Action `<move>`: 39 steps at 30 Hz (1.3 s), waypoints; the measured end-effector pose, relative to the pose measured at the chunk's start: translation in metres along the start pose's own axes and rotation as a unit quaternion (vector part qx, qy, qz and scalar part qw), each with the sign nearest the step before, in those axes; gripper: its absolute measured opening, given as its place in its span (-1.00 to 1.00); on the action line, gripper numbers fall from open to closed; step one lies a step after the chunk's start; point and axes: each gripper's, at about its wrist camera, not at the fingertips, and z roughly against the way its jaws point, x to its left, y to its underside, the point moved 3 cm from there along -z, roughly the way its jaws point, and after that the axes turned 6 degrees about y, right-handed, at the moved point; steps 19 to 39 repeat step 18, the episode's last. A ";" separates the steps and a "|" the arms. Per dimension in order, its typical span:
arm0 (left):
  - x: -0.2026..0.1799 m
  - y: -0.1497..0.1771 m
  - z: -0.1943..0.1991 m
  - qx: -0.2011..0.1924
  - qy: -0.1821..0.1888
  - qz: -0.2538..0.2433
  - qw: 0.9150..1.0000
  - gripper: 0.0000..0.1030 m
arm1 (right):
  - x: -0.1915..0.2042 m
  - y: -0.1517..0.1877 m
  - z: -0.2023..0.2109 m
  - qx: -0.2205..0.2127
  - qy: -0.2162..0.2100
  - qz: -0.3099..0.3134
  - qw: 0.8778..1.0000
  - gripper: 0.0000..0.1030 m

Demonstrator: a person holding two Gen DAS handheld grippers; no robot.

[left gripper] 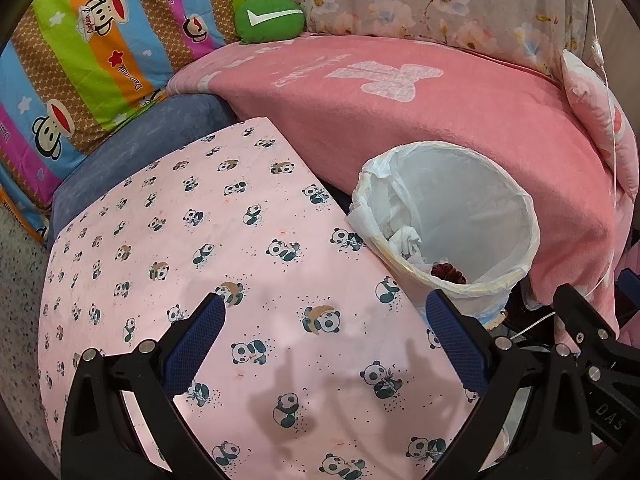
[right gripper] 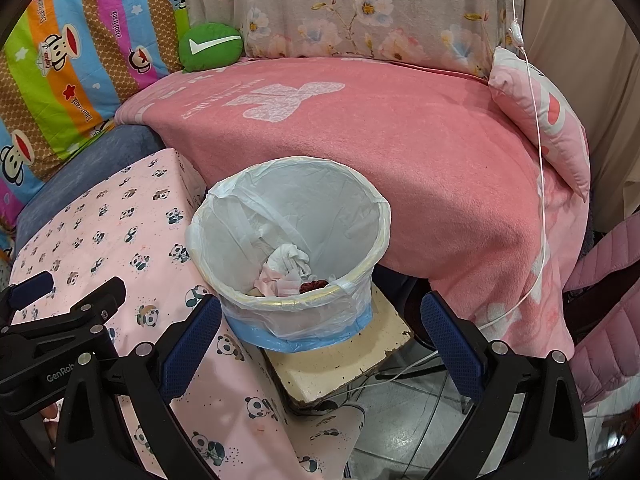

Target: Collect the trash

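A small bin (right gripper: 296, 312) lined with a white plastic bag stands on a cream block (right gripper: 340, 364) beside the panda-print table. Crumpled white and pink tissues (right gripper: 286, 266) and something dark red (right gripper: 314, 285) lie at its bottom. In the left wrist view the same bin (left gripper: 496, 248) sits at right, past the table edge. My left gripper (left gripper: 324, 314) hangs open over the panda cloth (left gripper: 200, 248), nothing between its fingers. My right gripper (right gripper: 320, 314) is open too, just in front of the bin's near wall, empty. The left gripper's body (right gripper: 60, 328) shows at lower left in the right wrist view.
A pink blanket (right gripper: 400, 152) covers the couch behind the bin, with a green cushion (right gripper: 210, 46) and a pink pillow (right gripper: 552, 120). A white cable (right gripper: 538, 160) hangs down at right. A striped monkey-print quilt (left gripper: 80, 60) lies at left. Tiled floor (right gripper: 420, 432) shows below.
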 end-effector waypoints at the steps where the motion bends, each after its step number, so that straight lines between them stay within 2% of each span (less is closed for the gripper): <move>1: 0.000 0.000 0.000 0.001 0.000 -0.001 1.000 0.87 | 0.001 -0.001 -0.001 0.000 0.000 0.001 1.000 0.91; 14: 0.003 -0.001 -0.002 0.014 0.000 0.002 1.000 0.87 | 0.001 0.003 0.000 0.001 0.000 0.002 1.000 0.91; 39: 0.002 -0.001 -0.001 0.012 0.002 -0.002 1.000 0.87 | 0.001 0.005 0.000 0.000 0.000 0.003 1.000 0.91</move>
